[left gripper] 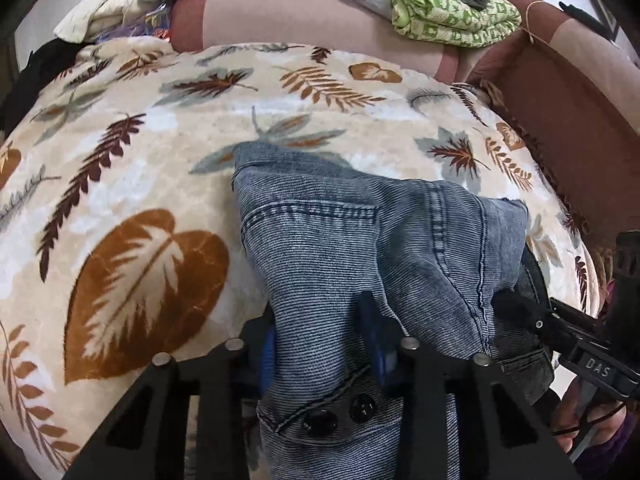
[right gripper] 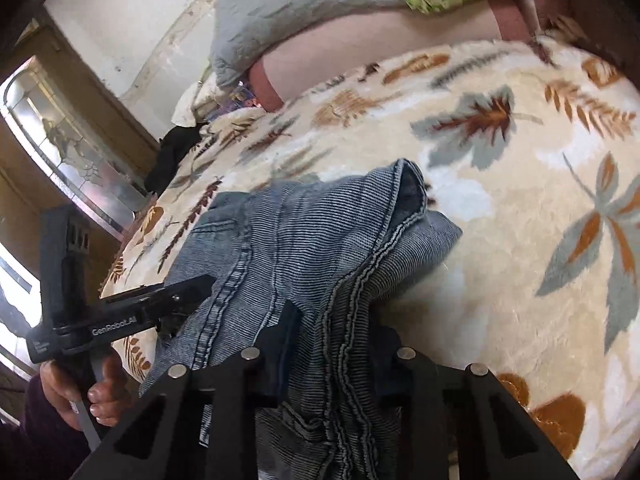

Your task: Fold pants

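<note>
both grippers were pinching the jeans (left gripper: 360, 248), bunched lower centre of frame on the leaf blanket (left gripper: 132, 184): left gripper (left gripper: 324, 344) near the button fly, right gripper (right gripper: 336, 344) on a seam edge. lift evenly, keep edges aligned, avoid slack.

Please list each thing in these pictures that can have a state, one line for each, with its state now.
jeans: bunched on the bed, near end gripped by both grippers.
left gripper: shut on the jeans near the two dark buttons.
right gripper: shut on the jeans at a seamed edge.
leaf-print blanket: spread over the bed.
green patterned cloth: crumpled at the far end.
</note>
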